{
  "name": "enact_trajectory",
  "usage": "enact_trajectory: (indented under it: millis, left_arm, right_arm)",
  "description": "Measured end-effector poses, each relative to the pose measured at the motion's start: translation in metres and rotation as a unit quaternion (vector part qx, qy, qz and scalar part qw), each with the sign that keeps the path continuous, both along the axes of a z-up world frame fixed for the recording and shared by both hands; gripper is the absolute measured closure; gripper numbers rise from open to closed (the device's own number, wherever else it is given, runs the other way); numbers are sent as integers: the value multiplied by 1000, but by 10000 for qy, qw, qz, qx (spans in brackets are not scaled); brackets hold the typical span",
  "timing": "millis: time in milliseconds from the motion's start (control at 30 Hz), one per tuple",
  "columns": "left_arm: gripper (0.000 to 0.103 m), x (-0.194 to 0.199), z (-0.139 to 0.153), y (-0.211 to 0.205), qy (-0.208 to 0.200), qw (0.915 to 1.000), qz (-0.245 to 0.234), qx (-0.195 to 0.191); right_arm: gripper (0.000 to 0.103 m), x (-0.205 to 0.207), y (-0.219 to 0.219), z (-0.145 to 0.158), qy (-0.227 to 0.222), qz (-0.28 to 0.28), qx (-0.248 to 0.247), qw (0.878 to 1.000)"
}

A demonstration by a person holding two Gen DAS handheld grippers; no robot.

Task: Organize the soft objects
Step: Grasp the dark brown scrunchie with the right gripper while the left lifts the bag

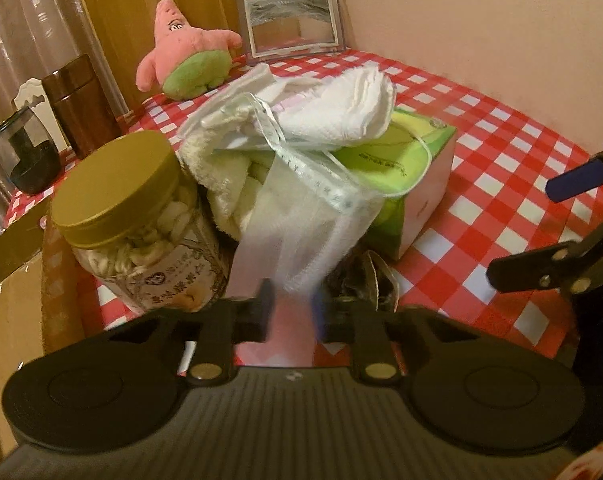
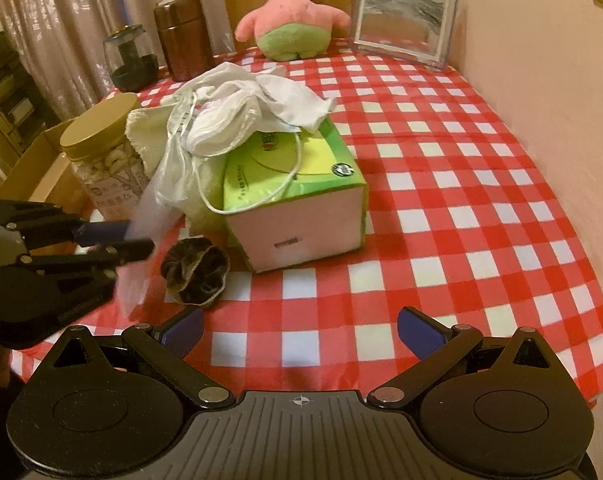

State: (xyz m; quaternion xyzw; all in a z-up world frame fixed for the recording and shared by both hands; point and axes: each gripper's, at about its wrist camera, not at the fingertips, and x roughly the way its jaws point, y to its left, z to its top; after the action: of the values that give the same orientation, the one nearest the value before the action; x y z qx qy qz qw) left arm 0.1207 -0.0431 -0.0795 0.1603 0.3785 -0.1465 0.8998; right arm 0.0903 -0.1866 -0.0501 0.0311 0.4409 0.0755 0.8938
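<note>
My left gripper (image 1: pixel 291 308) is clenched on the near, hanging end of a sheer white mesh bag (image 1: pixel 309 216); the gauzy cloth runs between my two fingers (image 1: pixel 263 300), though blur hides exactly how the pads sit on it. In the right wrist view the same left gripper (image 2: pixel 135 240) comes in from the left edge, jaws drawn together with the pale cloth trailing below them.

The mesh bag drapes down from a heap of soft things at the left-centre of the red-and-white checked tablecloth (image 2: pixel 441 200). A white face mask (image 2: pixel 225 128) lies on top, one ear loop hanging over a green tissue box (image 2: pixel 297 184). A cream towel (image 1: pixel 229 184) is bunched under the heap, just beside a gold-lidded jar (image 1: pixel 133 216) on the left. A dark velvet scrunchie (image 2: pixel 195 270) lies on the cloth near the front of the tissue box, apart from it.

My right gripper (image 2: pixel 299 332) hangs released over bare cloth at the near edge, blue-padded fingers spread wide with nothing between them.

Far back, a pink star plush (image 2: pixel 291 20) sits upright against the wall. A framed picture (image 2: pixel 405 24) stands to its right. A brown canister (image 2: pixel 183 36) and a dark glass jar (image 2: pixel 131 54) stand to its left.
</note>
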Motion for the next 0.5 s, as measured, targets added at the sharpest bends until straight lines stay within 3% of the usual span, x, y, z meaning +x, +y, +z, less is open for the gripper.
enact_trajectory:
  millis: [133,300,400,500]
  left_arm:
    - [102,-4,13,9,-16,9999,61,-139]
    - [102,-18,42,30,-60,9983,250,-523]
    - [102,-29,61,42,-153,9970,331,-680]
    - [102,-38,73,51,-204,9962,396,-746]
  right_arm:
    - [1,2,8,-1,-76,212,106,9997]
    - [1,5,25,-5,-175,539,253,9981]
    - [14,11,40,-11,-150,744,278,9967]
    - [18,18,55,-20,-166,832,242,9961]
